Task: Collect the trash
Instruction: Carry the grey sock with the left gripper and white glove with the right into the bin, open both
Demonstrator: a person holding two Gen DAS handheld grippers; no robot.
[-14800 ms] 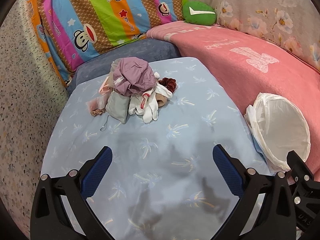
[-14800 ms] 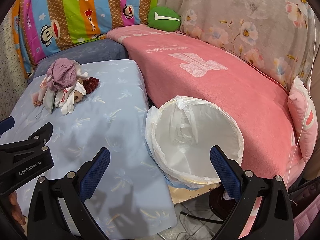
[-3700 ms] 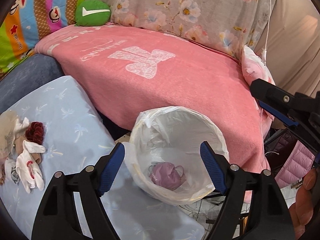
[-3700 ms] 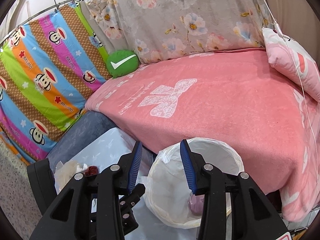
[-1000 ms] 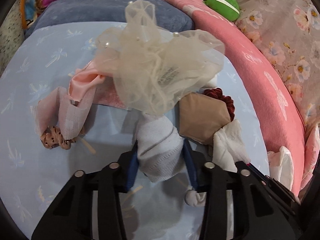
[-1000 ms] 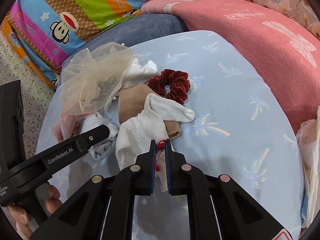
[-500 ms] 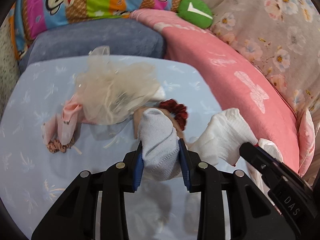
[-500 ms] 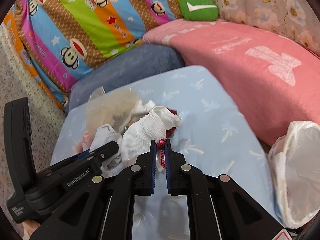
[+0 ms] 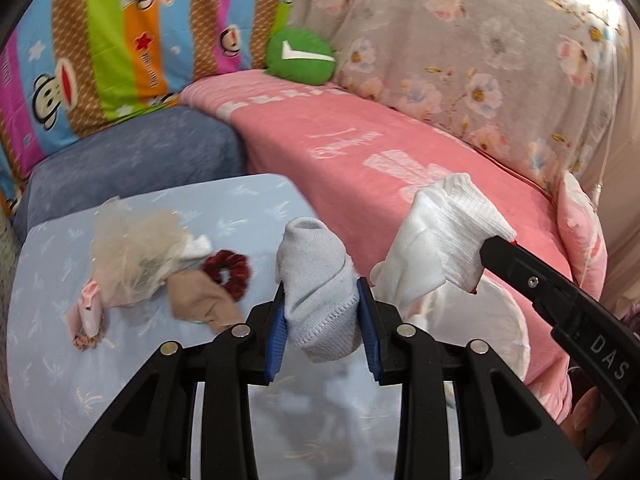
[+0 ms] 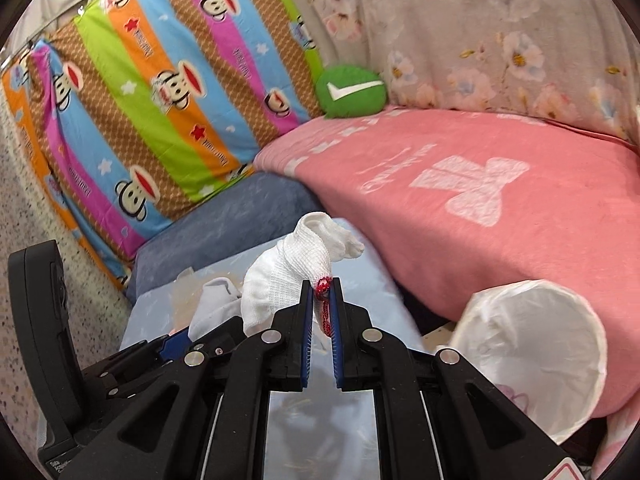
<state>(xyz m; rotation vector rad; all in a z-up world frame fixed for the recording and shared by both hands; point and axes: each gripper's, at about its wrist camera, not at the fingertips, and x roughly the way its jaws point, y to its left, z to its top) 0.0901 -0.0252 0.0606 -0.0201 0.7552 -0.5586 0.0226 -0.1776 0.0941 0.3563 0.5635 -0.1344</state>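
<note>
Both socks (image 9: pixel 318 280) now lifted off cushion (image 9: pixel 132 364)

Bright, even indoor light — strong fisheye bending in both views

Colours are vivid and nothing is blown out; the white trash bag (image 10: pixel 536 356) keeps its creases without glare. Soft, blurred shadows of the claws fall on the pale blue table (image 9: pixel 48 360) just ahead of the black frames, so the light comes from above and behind the cameras. Dark vignette fills every corner, and straight stripes on the cartoon cushion (image 10: pixel 140 120) bow outward near the rim. Mild motion blur smears the tulle heap (image 9: pixel 132 252) and the pink blanket (image 9: pixel 360 152) lettering — the held cloths nearest the lenses stay fairly sharp.
</note>
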